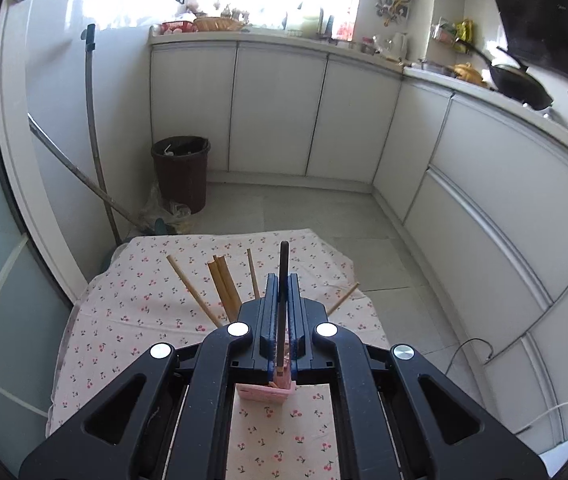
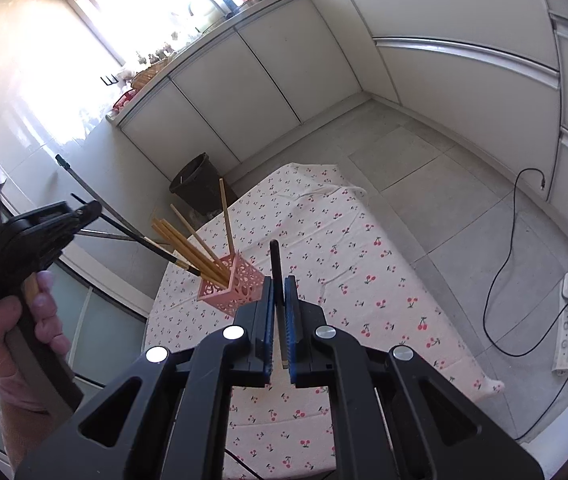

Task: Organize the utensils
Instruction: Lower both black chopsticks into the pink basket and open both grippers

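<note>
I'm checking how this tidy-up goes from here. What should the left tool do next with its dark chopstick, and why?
Probably lower it a little further, then open. The left tool grips a dark chopstick whose lower end sits at the mouth of the pink holder, beside the bamboo chopsticks already standing in it. The right tool also holds one, likely next.
</note>
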`<state>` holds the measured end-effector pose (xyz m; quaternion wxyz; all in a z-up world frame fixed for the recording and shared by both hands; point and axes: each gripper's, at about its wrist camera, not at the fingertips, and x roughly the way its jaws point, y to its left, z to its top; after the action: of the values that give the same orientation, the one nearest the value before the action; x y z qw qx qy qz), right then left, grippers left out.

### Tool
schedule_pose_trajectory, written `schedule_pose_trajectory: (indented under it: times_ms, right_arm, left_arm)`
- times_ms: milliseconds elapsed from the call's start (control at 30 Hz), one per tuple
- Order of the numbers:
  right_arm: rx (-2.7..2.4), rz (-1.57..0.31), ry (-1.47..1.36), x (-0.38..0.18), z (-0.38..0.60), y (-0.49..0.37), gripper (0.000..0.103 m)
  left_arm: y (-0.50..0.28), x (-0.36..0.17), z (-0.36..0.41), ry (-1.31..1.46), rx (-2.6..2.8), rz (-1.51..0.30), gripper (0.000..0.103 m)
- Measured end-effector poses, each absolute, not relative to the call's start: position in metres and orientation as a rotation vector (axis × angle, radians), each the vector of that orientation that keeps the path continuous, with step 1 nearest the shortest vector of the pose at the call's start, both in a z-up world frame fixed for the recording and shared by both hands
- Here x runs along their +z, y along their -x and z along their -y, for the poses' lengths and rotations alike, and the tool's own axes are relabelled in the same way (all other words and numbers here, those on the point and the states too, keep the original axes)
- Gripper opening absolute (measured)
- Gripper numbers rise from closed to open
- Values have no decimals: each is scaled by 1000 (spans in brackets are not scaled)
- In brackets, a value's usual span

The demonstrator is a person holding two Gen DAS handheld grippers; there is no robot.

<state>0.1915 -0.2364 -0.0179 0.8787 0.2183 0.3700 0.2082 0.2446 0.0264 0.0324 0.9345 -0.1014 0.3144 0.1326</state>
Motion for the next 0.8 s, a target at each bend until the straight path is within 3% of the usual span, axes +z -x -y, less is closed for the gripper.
schedule_pose_trajectory:
  times_ms: [67, 167, 367, 733, 800]
  right_arm:
    - [433, -768, -453, -15, 238, -194, 5]
    - [436, -758, -454, -8, 240, -199, 5]
    - [447, -722, -438, 15, 233, -202, 5]
    - [463, -645, -351, 72, 167, -237, 6]
    - [451, -630, -330, 78, 149, -246, 6]
  left_arm:
    - [-252, 26, -28, 211, 285, -657, 6]
    - [-241, 29, -38, 262, 279, -622, 17]
    - [-198, 28, -60, 308, 304, -587, 22]
    - [-121, -105, -111, 460, 439, -856, 26]
    - [-122, -110, -122, 537, 391, -880, 26]
